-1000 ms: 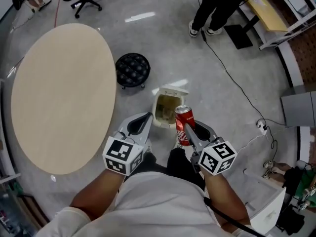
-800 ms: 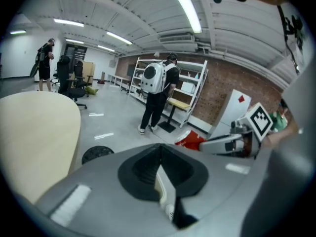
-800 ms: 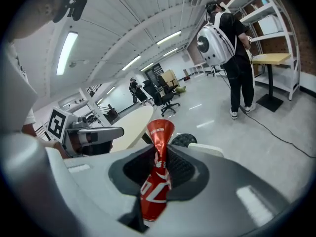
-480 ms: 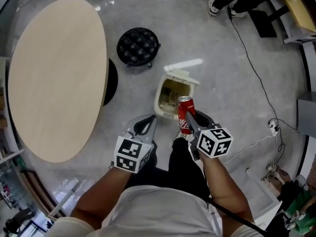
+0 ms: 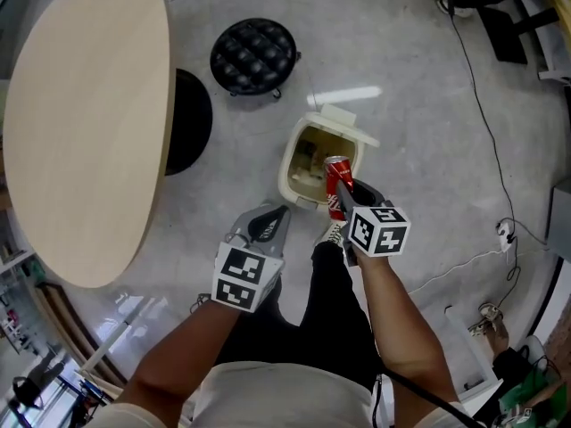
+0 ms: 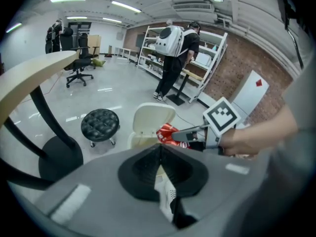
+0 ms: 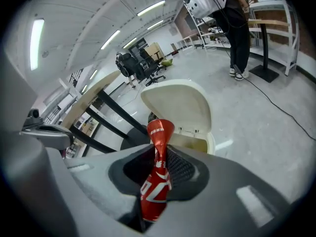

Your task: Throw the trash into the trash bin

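Now that the right gripper [image 5: 343, 190], clamped on the crushed red can [image 5: 335, 175], has been lowered to the open trash bin [image 5: 292, 175], release is judged imminent; the left gripper [image 5: 266, 227] is held closed, empty.

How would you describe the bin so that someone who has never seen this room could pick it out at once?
Start at the big oval table, then look at the floor right of it in the head view. Just below the black stool stands the bin. It alone is cream with its lid flipped open; the stool is round, black and tufted.
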Available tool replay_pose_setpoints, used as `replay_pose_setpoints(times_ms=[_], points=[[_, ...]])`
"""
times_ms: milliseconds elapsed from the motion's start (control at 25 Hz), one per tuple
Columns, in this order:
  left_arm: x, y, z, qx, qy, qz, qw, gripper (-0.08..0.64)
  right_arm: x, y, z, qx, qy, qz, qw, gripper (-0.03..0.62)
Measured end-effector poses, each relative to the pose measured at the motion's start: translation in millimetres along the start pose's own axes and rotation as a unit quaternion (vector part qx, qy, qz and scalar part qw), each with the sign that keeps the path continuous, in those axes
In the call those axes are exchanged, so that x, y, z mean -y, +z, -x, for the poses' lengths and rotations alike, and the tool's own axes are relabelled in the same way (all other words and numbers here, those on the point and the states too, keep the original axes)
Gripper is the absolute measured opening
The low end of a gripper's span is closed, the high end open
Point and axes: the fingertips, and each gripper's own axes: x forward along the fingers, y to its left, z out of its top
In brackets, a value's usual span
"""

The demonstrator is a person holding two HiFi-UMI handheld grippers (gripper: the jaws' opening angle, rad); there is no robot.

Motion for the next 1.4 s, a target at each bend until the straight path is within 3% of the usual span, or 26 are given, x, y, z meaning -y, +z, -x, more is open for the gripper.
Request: replay_pose_setpoints(times_ms=[600, 1000, 1120, 1400], points=[[-2, -41, -41, -0.034, -0.003, 0.010, 0.9994, 0.006, 39, -39, -97, -0.085, -0.022, 0.069, 0.994, 0.071], [-25, -49, -55, -0.033, 0.012, 0.044, 0.9984, 0.006, 55, -49, -129, -0.097, -0.039, 0.069, 0.992, 0.077], [-25, -50, -55, -0.034, 0.012, 0.050, 0.9981, 0.006, 54, -51, -132, -0.100, -0.036, 0.069, 0.992, 0.190], [-27, -56, -53, -0.038, 0.009, 0.050, 0.9980, 0.006, 58, -60, -128, -0.117, -0.040, 0.071, 0.990, 0.195]])
